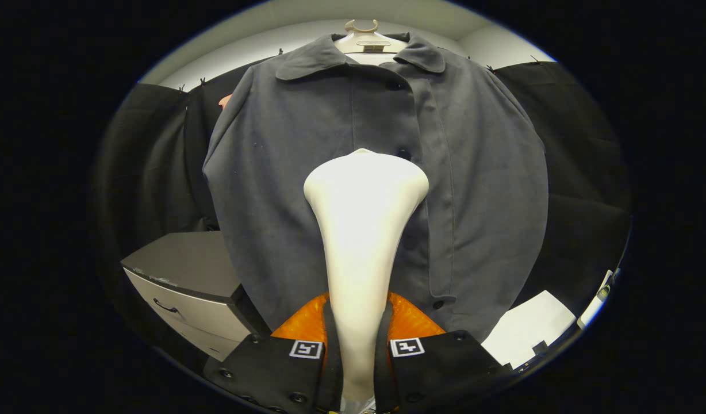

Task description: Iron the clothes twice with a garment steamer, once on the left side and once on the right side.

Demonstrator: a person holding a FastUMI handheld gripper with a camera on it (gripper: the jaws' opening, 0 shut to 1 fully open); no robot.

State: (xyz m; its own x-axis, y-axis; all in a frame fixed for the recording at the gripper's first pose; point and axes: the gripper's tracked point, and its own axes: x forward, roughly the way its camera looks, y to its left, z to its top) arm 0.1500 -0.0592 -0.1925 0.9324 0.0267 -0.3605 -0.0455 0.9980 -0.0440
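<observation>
The gripper [357, 345] is clenched on the slim, smooth steamer [361, 230] handle; its head faces the soft, limp coat [479, 190].

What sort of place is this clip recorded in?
Probably an indoor recording booth: black cloth walls, a grey coat on a hanger, a drawer cabinet. The gripper grips a white steamer.

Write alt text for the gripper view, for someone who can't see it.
The gripper is shut on a white garment steamer, whose head rises against the front of a dark grey buttoned coat on a pale hanger. A grey drawer cabinet stands beside the coat's lower edge.
</observation>
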